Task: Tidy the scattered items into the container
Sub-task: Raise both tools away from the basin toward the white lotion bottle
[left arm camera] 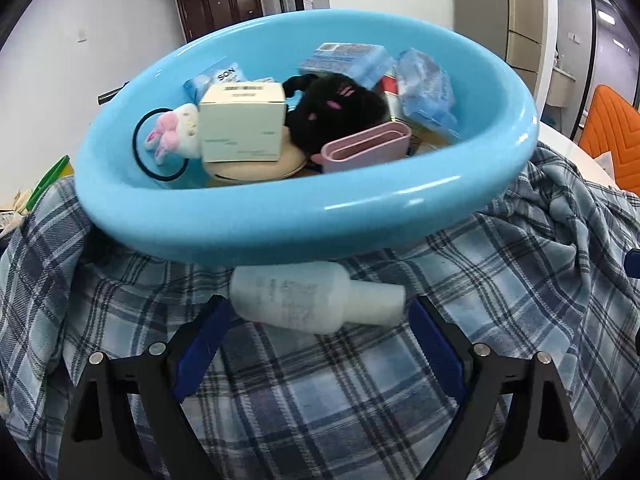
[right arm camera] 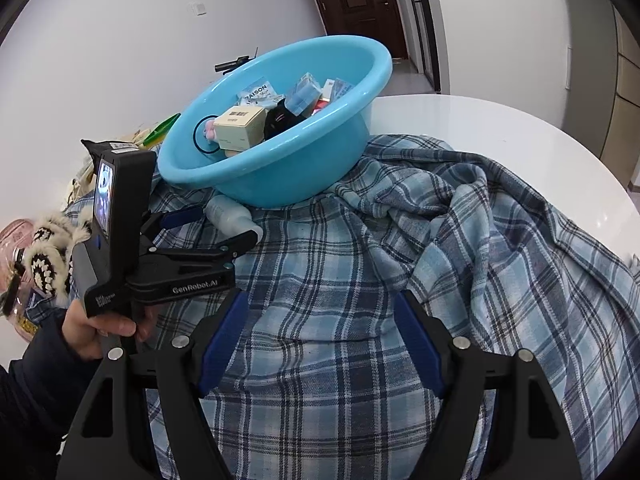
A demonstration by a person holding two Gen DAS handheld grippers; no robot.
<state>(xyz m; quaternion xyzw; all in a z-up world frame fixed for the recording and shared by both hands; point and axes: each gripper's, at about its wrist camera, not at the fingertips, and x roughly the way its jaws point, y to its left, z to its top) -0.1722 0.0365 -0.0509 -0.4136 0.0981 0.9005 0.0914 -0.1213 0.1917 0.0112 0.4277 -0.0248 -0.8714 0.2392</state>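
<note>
Your left tool (left arm camera: 320, 316) stands spread around the white bottle (left arm camera: 316, 300), pads not pressing yet; your right tool (right arm camera: 320, 336) hangs released over the plaid cloth (right arm camera: 460, 240). The bottle lies at lower centre, tucked just under the blue basin (left arm camera: 280, 224), long axis across the frame, cap pointing right. Square up, clamp across its fat body, then lift clear of the rim.

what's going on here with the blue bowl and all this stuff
A person is tidying loose items into a blue basin that sits on a plaid cloth over a white table. The basin already holds boxes, packets and soft toys. The left gripper is at a white bottle lying on the cloth against the basin's base, jaws wide on either side of it, not gripping. The right gripper hangs open over bare cloth, holding nothing.
</note>
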